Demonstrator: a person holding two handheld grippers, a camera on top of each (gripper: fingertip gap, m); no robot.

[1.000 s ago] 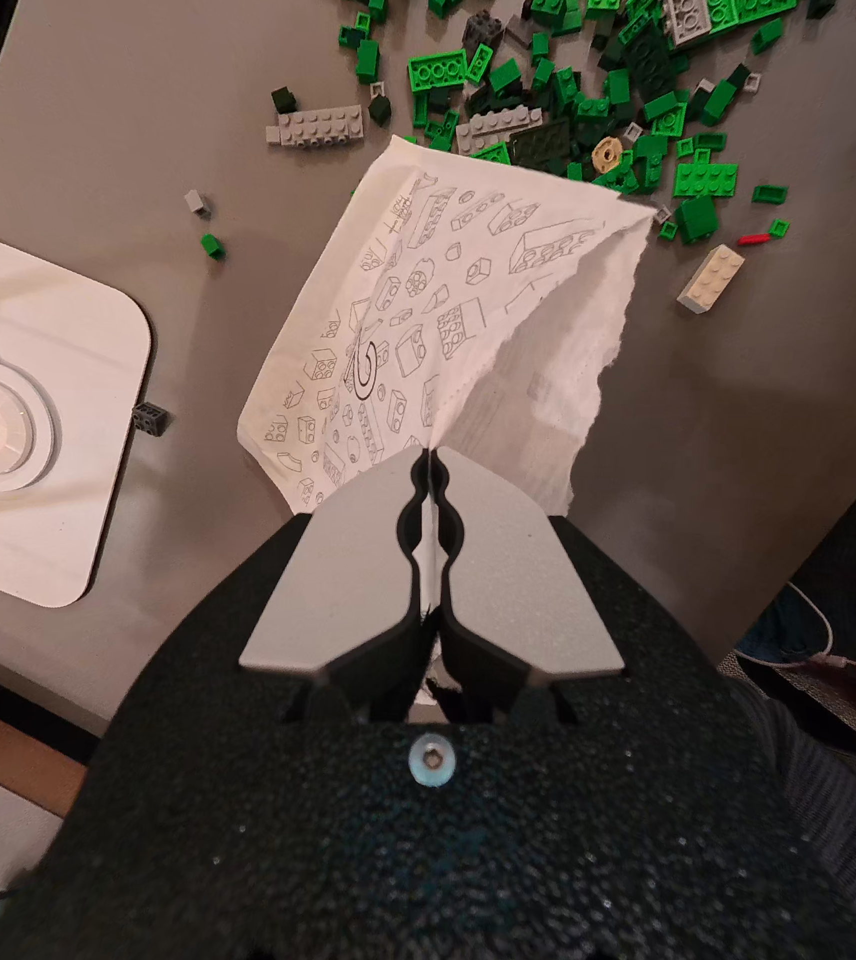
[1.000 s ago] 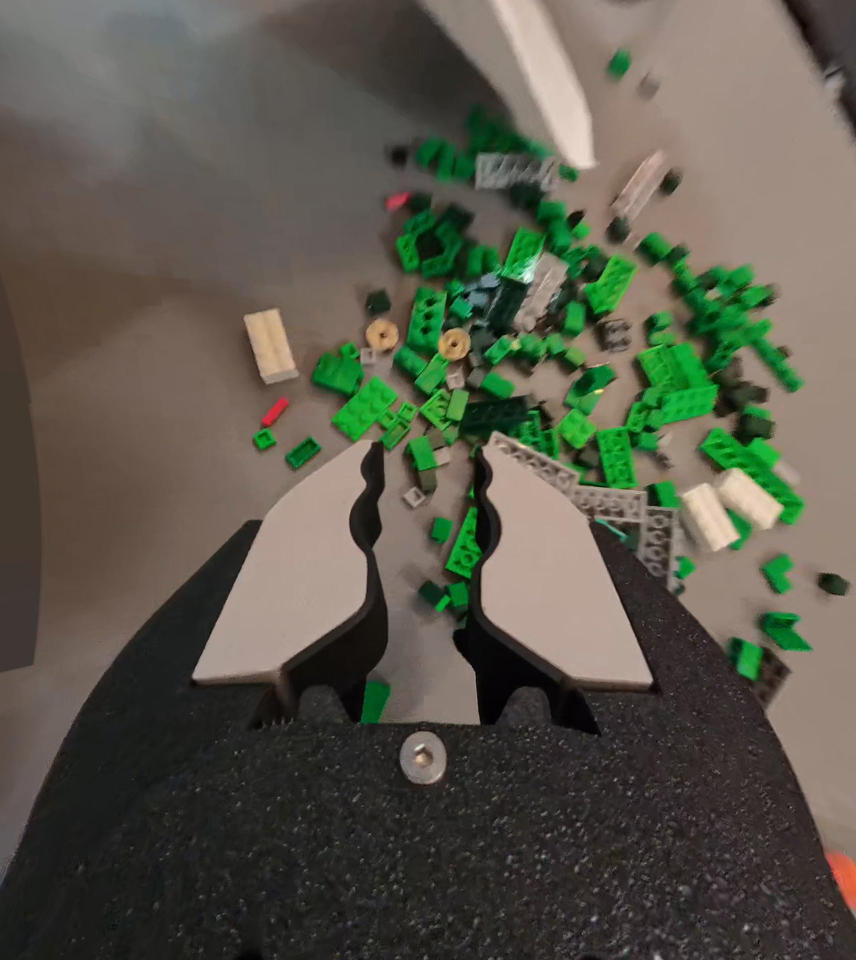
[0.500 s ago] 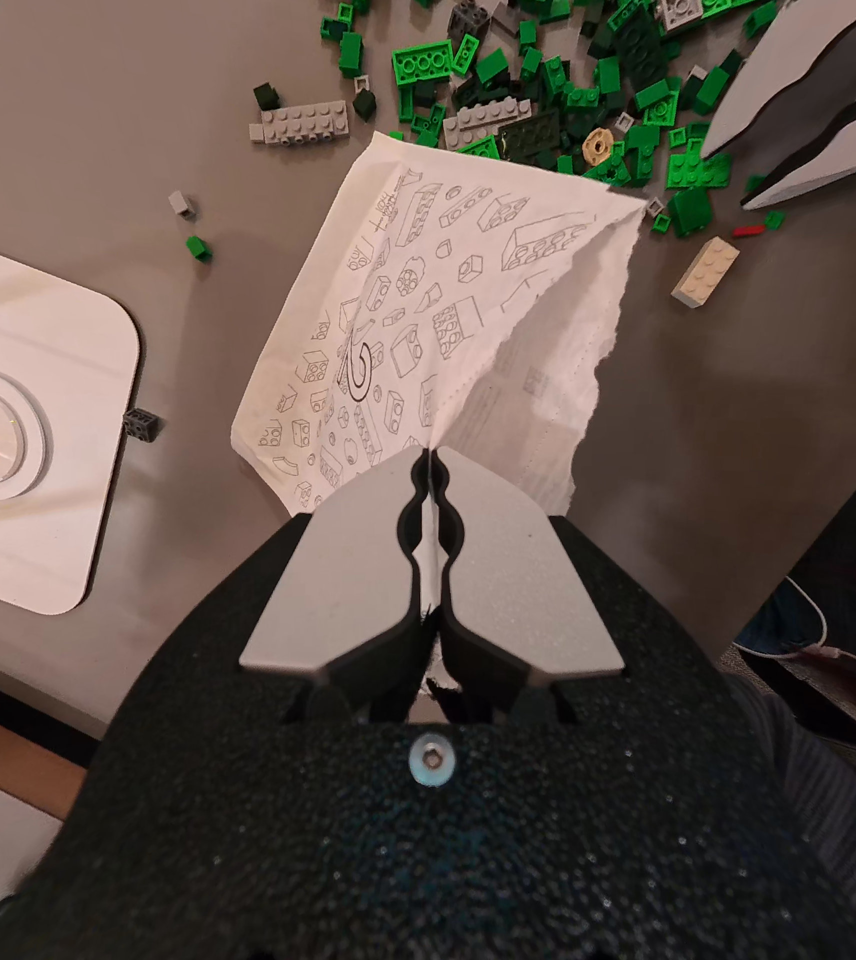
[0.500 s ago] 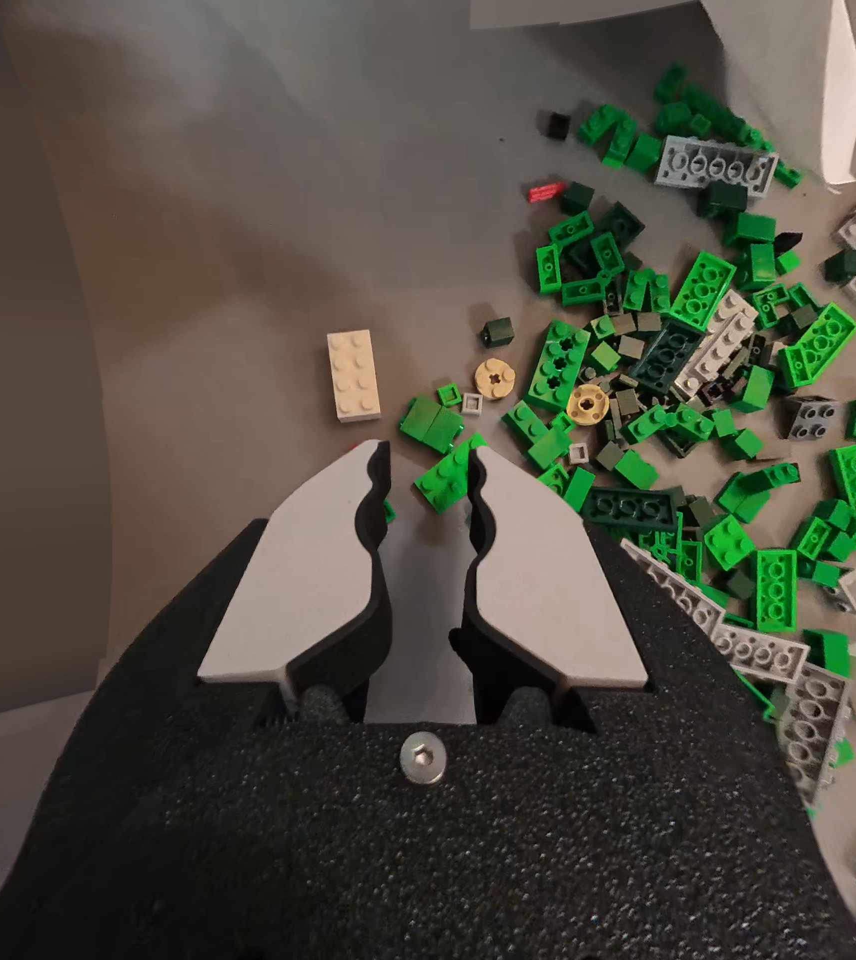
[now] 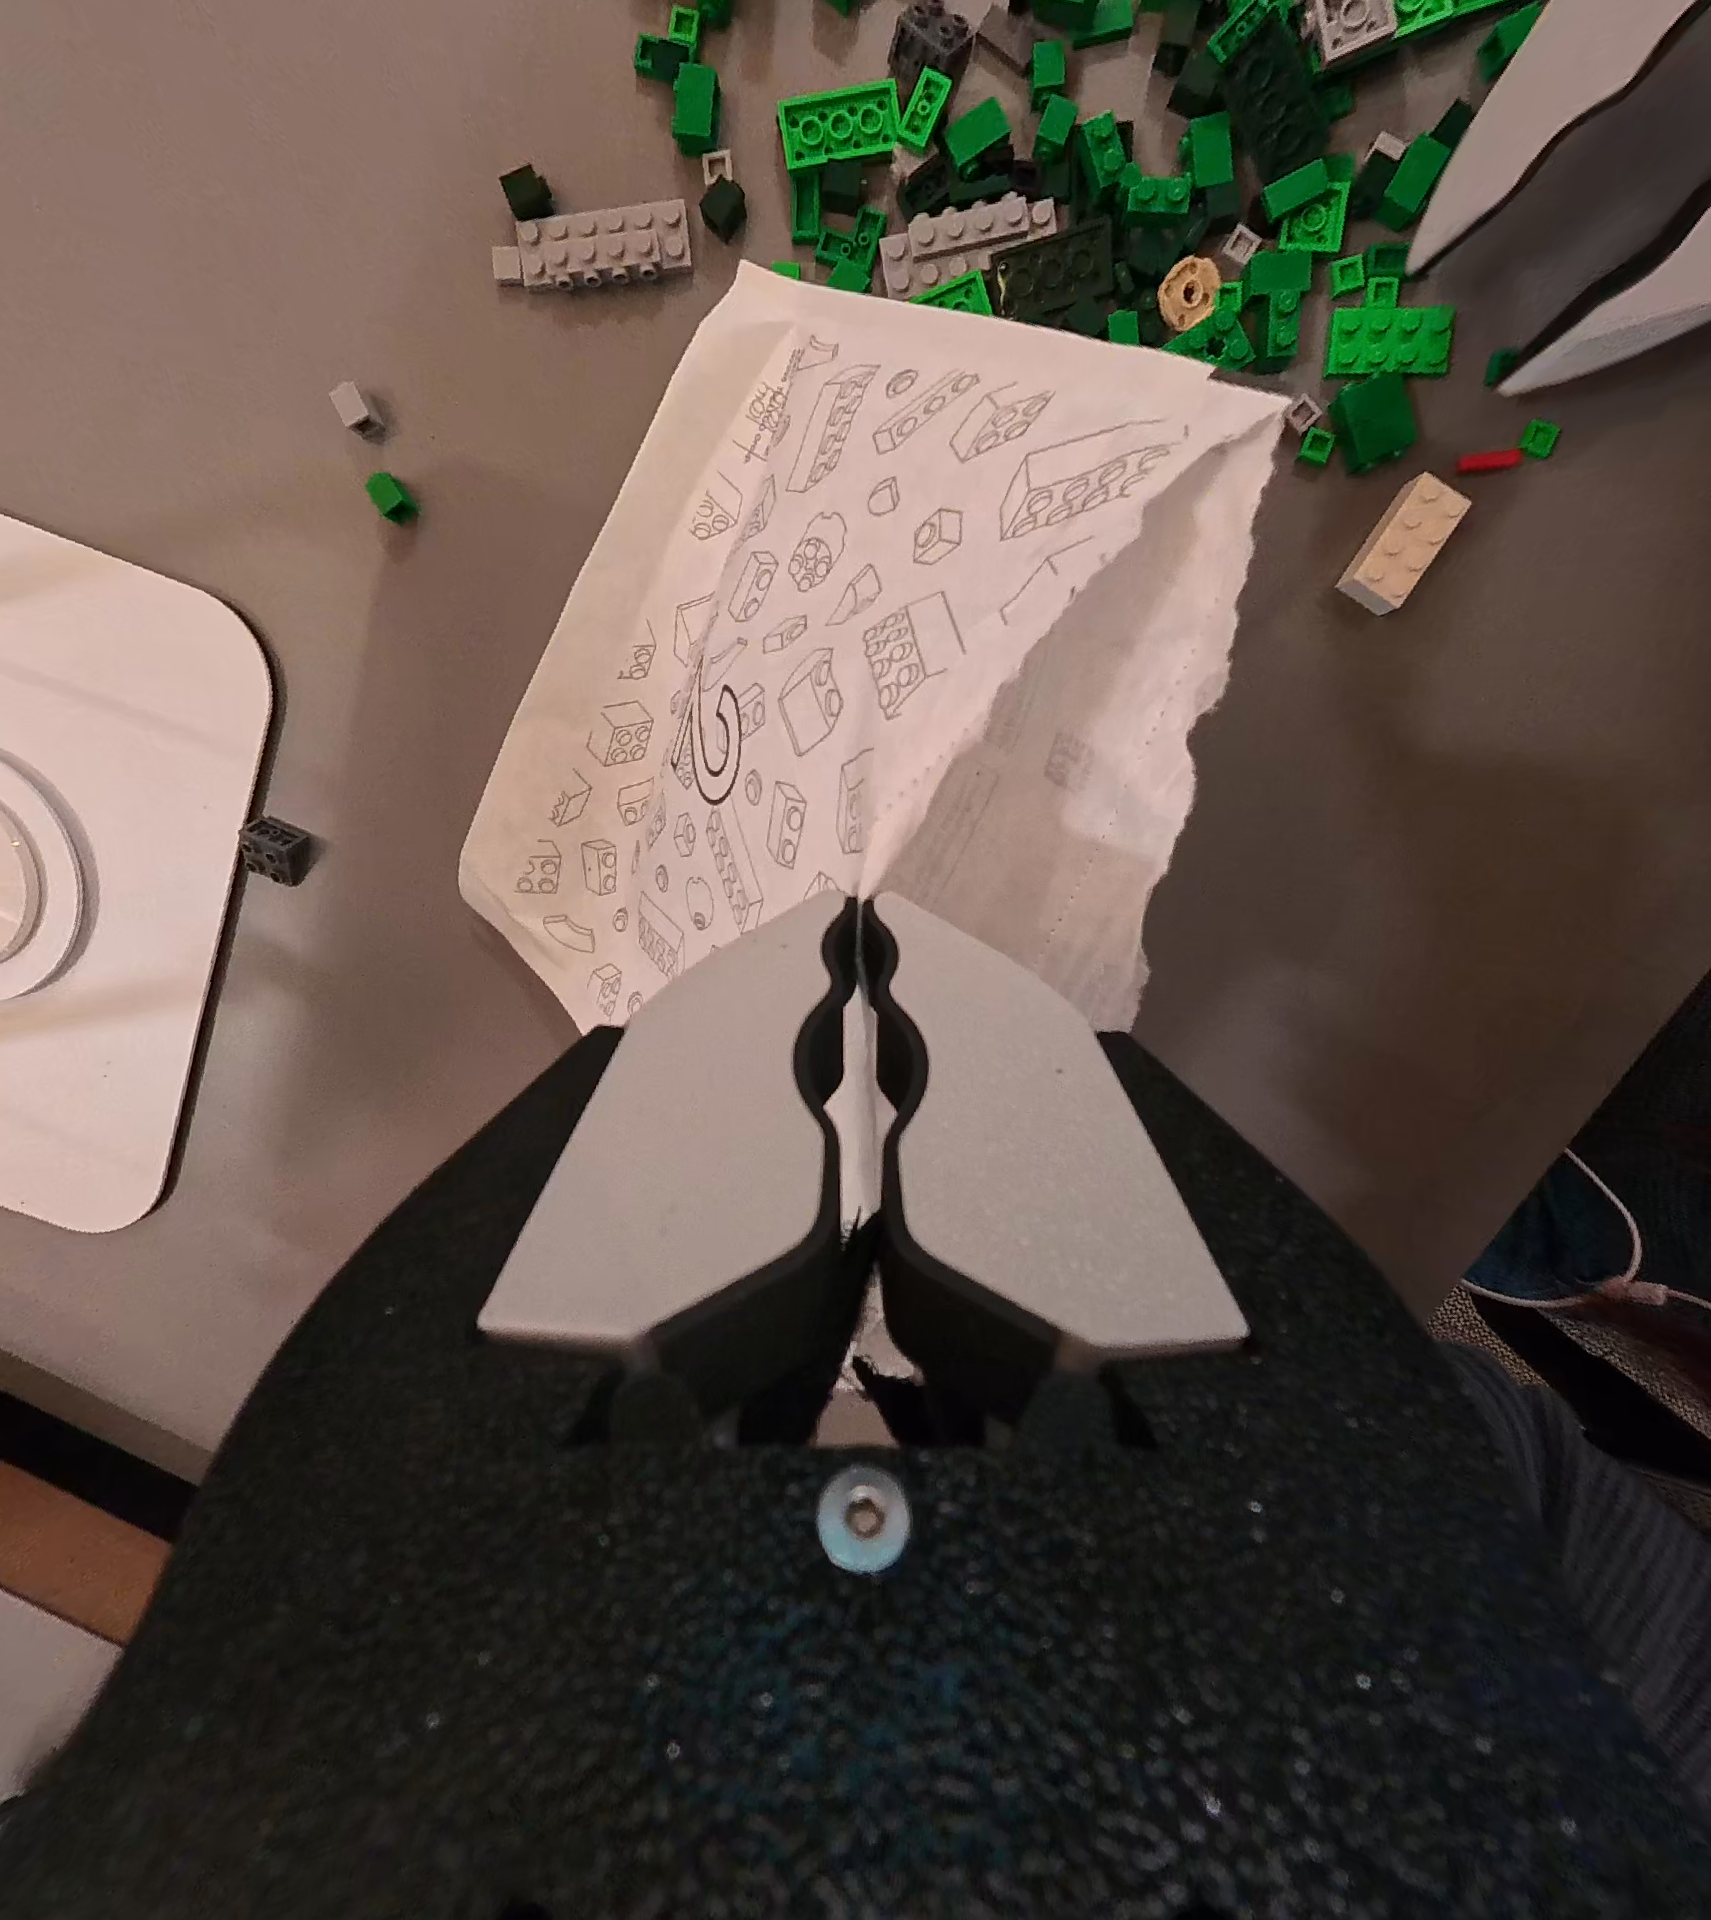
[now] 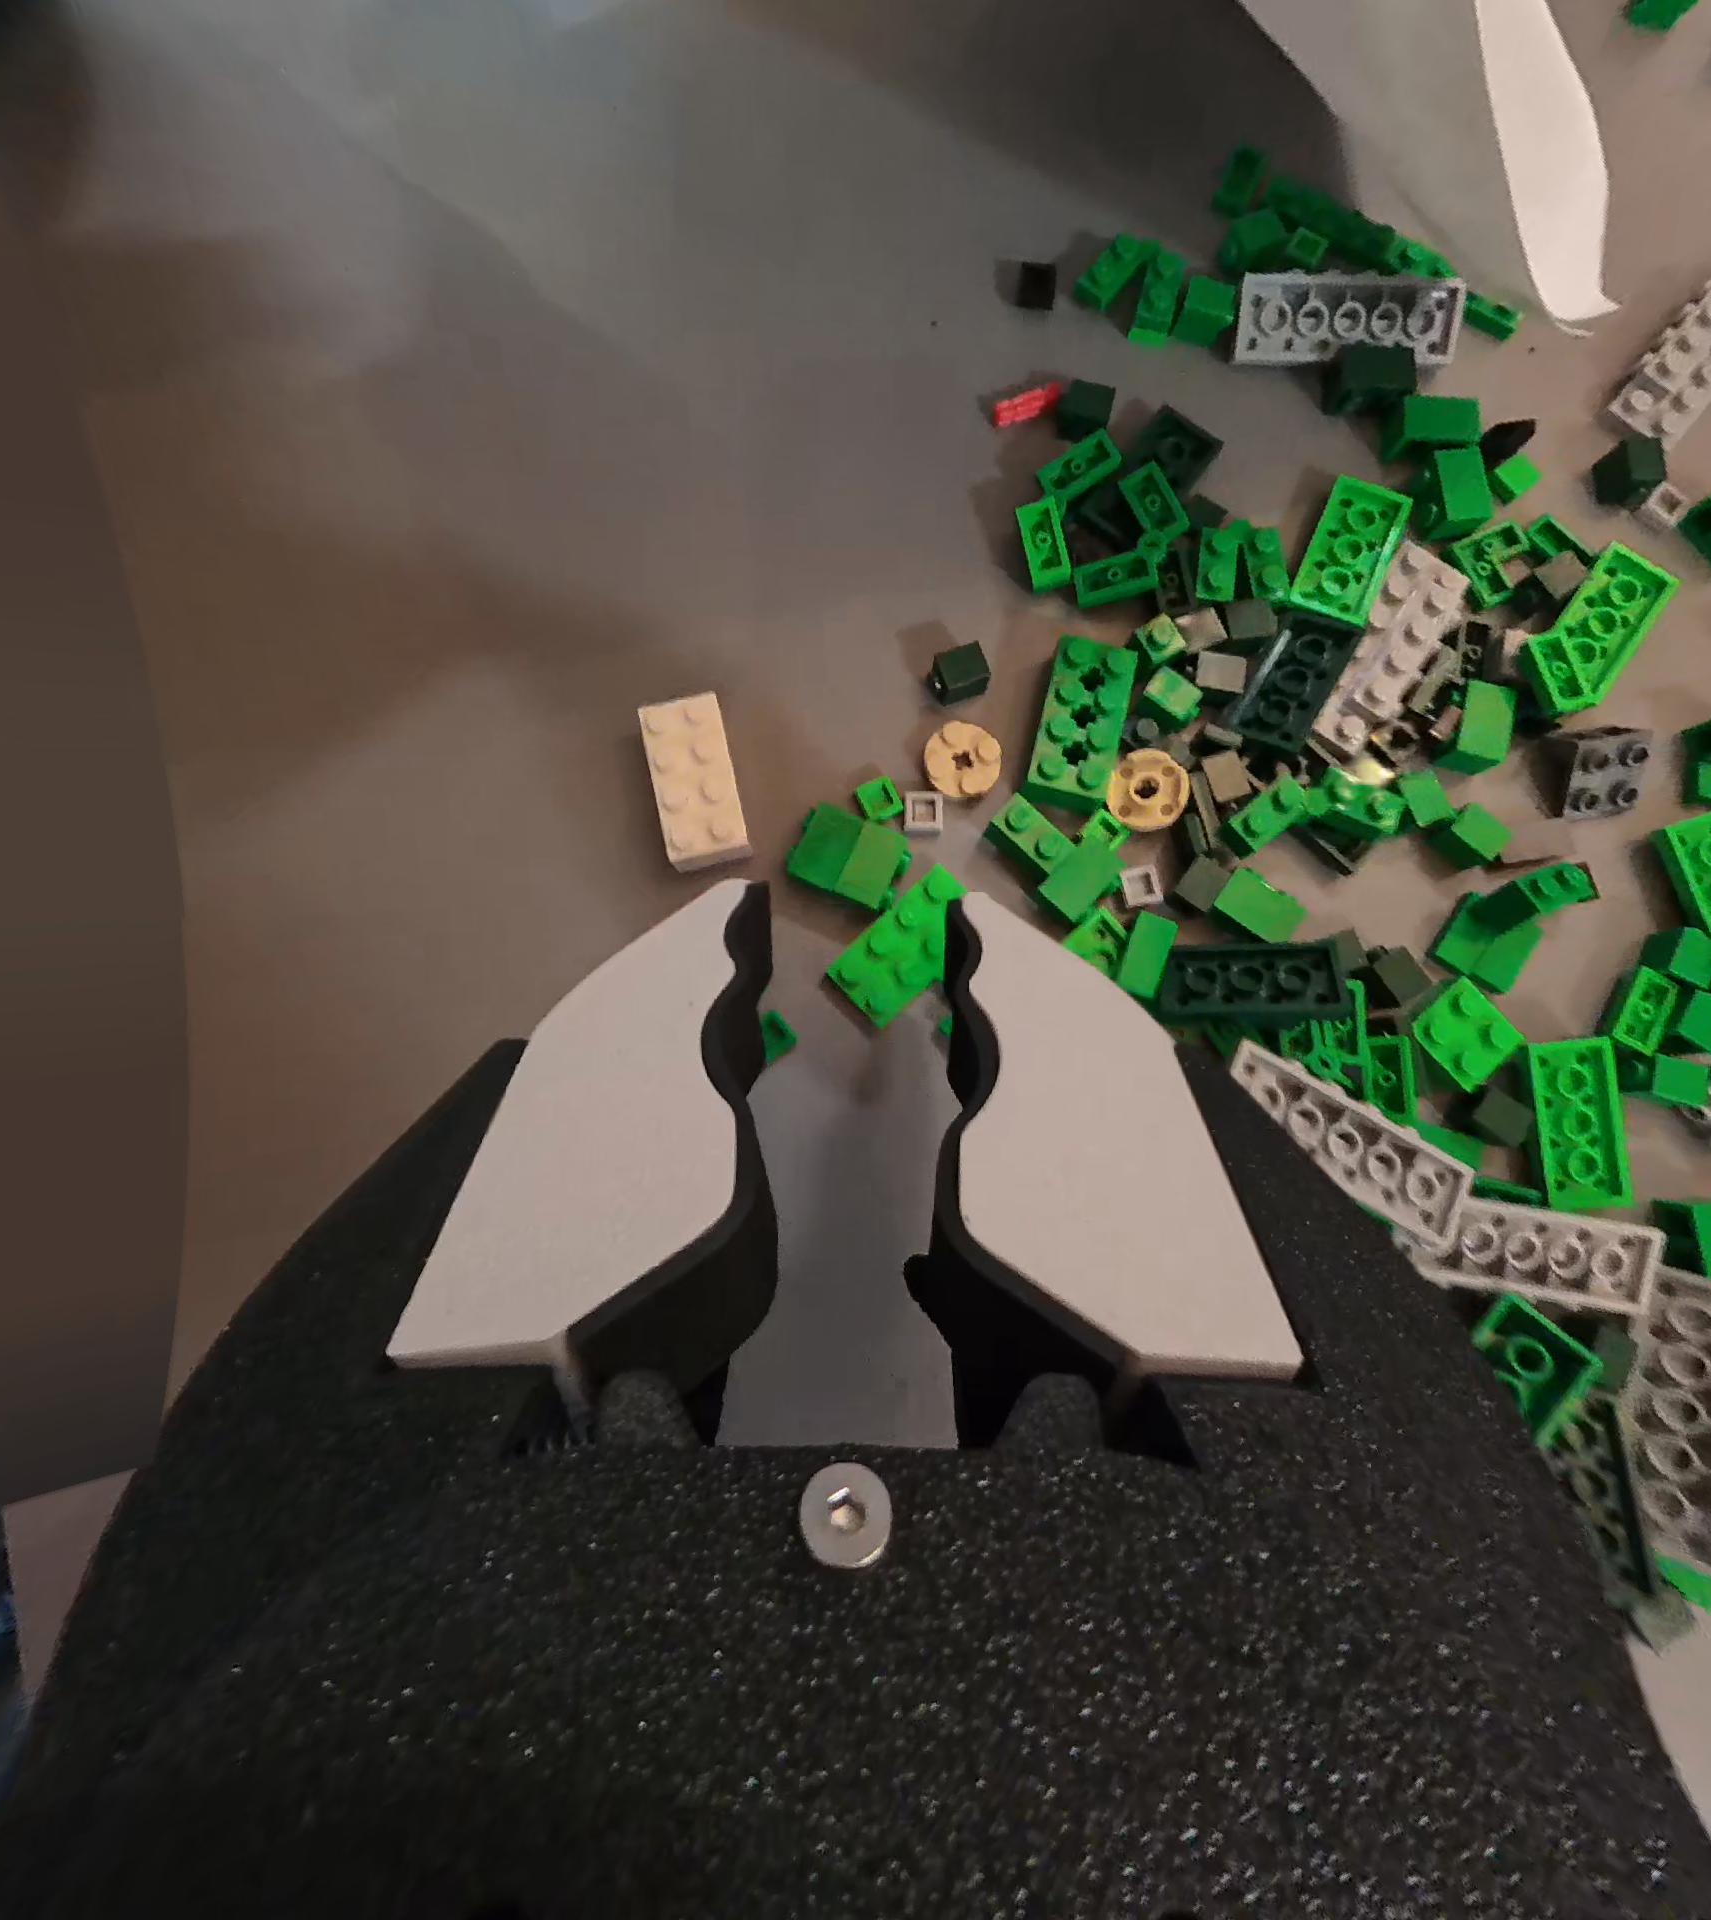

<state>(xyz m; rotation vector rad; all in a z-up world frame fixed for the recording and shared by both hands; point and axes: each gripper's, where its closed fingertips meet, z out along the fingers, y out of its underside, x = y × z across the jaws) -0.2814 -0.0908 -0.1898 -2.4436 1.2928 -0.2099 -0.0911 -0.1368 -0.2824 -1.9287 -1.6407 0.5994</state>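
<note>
**Paper bag pinched, bricks spread across grey table**

Your left gripper (image 5: 861,920) is clenched on a torn white paper bag (image 5: 830,644) printed with brick outlines, held at frame centre above the grey table (image 5: 207,260). Your right gripper (image 6: 856,904) hangs with its jaws apart and empty, tips just over a bright green plate (image 6: 887,951). A tan brick (image 6: 693,779) lies just beyond, and the green brick pile (image 6: 1350,727) fills the right of the frame. A white pad (image 5: 51,883) sits at left.

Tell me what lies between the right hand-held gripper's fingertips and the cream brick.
Right wrist view: only bare grey tabletop separates the open right hand-held gripper from the cream brick; the green plate sits between the fingertips.
</note>
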